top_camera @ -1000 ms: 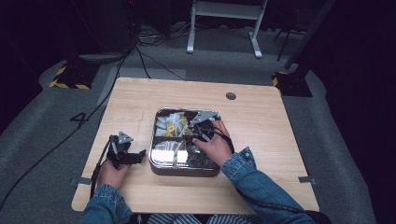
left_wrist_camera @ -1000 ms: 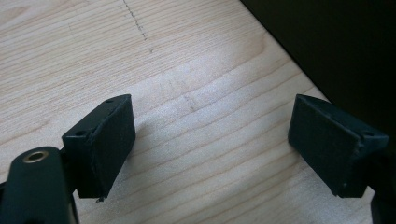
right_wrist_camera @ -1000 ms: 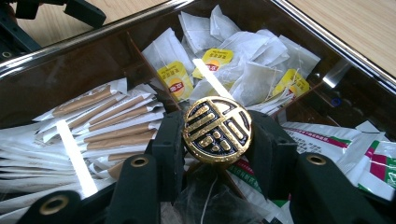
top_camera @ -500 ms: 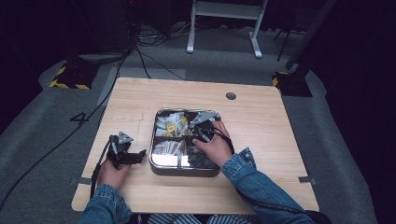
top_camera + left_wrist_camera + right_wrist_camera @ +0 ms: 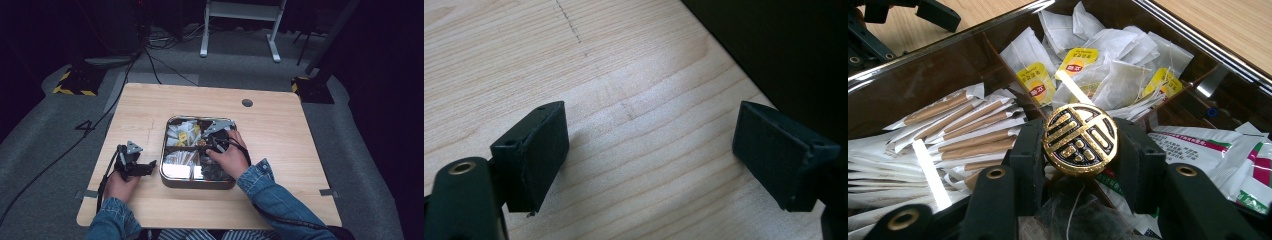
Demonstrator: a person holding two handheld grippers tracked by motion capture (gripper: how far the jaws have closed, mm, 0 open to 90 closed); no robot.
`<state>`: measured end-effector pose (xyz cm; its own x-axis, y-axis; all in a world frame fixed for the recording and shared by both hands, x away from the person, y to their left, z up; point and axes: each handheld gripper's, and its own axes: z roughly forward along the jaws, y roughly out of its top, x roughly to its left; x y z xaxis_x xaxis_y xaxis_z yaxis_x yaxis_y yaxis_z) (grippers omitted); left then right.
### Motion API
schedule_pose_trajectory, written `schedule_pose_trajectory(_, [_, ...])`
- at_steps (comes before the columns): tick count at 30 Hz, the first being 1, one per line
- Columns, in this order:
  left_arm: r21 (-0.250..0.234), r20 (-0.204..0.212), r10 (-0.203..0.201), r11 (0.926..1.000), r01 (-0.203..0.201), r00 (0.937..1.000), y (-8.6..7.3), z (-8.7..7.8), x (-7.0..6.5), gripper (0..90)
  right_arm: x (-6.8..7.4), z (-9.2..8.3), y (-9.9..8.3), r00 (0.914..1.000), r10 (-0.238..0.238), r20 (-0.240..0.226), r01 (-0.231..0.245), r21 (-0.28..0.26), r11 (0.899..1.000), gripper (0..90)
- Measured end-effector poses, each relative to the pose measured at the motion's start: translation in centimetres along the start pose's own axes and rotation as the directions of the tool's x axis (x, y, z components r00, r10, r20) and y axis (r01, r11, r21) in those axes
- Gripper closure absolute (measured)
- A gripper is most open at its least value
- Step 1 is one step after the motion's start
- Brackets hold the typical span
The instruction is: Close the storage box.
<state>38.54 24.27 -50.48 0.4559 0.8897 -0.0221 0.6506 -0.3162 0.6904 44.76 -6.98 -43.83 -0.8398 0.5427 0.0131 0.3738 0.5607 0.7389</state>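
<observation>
Nothing has shifted since the earlier frame: your right claw (image 5: 1080, 150) stays clamped on the gold round knob (image 5: 1080, 138) at the centre of the divided tray (image 5: 170, 172), apparently to lift it, while your left claw (image 5: 651, 165) rests apart on the tabletop (image 5: 280, 125).

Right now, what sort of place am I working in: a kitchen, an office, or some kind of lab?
Most likely a lab or recording studio, not a kitchen. A lone wooden table stands on grey carpet in a dark room, cables trail across the floor, and yellow-and-black hazard tape marks equipment bases.
</observation>
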Motion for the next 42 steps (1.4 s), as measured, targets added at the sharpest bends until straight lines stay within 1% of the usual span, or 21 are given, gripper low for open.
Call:
schedule_pose_trajectory(2, [0.000, 0.000, 0.001, 1.0000, -0.001, 1.0000, 0.0, 0.0, 0.0, 15.3, -0.1, 0.0, 0.0, 1.0000, 0.007, -0.007, -0.007, -0.003, 1.000, 57.8])
schedule_pose_trajectory(4, [0.000, 0.000, 0.000, 1.0000, 0.000, 1.0000, 0.0, 0.0, 0.0, 15.3, -0.2, -0.2, 0.0, 0.9995, 0.026, -0.015, -0.027, -0.033, 0.999, 52.1])
schedule_pose_trajectory(8, [0.000, 0.000, 0.000, 1.0000, 0.000, 1.0000, 0.0, 0.0, 0.0, 15.3, -0.6, -1.4, 0.4, 0.9994, 0.031, -0.014, -0.032, -0.071, 0.997, 49.5])
schedule_pose_trajectory(10, [0.000, 0.000, 0.000, 1.0000, 0.000, 1.0000, 0.0, 0.0, 0.0, 15.3, -0.9, -2.0, 0.6, 0.9989, 0.042, -0.019, -0.044, -0.088, 0.995, 48.3])
schedule_pose_trajectory(16, [0.002, -0.001, 0.002, 1.0000, -0.002, 1.0000, 0.0, 0.0, 0.0, 15.3, -2.0, -4.0, 0.6, 0.9979, 0.062, -0.019, -0.064, -0.134, 0.989, 47.8])
schedule_pose_trajectory(20, [0.001, -0.004, -0.006, 1.0000, 0.006, 1.0000, -0.1, -0.1, 0.0, 15.3, -2.8, -5.5, 0.5, 0.9968, 0.077, -0.025, -0.080, -0.159, 0.984, 47.5])
schedule_pose_trajectory(23, [0.000, -0.002, -0.003, 1.0000, 0.003, 1.0000, -0.2, -0.2, 0.1, 15.3, -3.2, -6.5, 0.3, 0.9965, 0.079, -0.026, -0.082, -0.175, 0.981, 47.4])
schedule_pose_trajectory(24, [0.006, 0.002, 0.001, 1.0000, -0.001, 1.0000, -0.2, -0.2, 0.1, 15.3, -3.5, -7.0, 0.1, 0.9962, 0.084, -0.025, -0.087, -0.183, 0.979, 47.3])
schedule_pose_trajectory(29, [0.001, 0.001, 0.000, 1.0000, 0.000, 1.0000, -0.2, -0.2, 0.1, 15.2, -4.4, -8.7, -0.8, 0.9947, 0.100, -0.026, -0.103, -0.211, 0.972, 47.0])
schedule_pose_trajectory(34, [0.001, 0.000, -0.001, 1.0000, 0.001, 1.0000, -0.2, -0.2, 0.1, 15.2, -5.6, -10.7, -2.1, 0.9919, 0.126, -0.019, -0.127, -0.244, 0.961, 45.4])
schedule_pose_trajectory(38, [0.001, 0.000, -0.002, 1.0000, 0.002, 1.0000, -0.2, -0.2, 0.1, 15.2, -7.0, -12.5, -3.9, 0.9895, 0.144, 0.008, -0.137, -0.261, 0.956, 44.4])
schedule_pose_trajectory(42, [0.001, -0.001, -0.002, 1.0000, 0.002, 1.0000, -0.2, -0.2, 0.1, 15.2, -8.6, -14.0, -5.7, 0.9838, 0.177, 0.029, -0.162, -0.275, 0.948, 43.9])
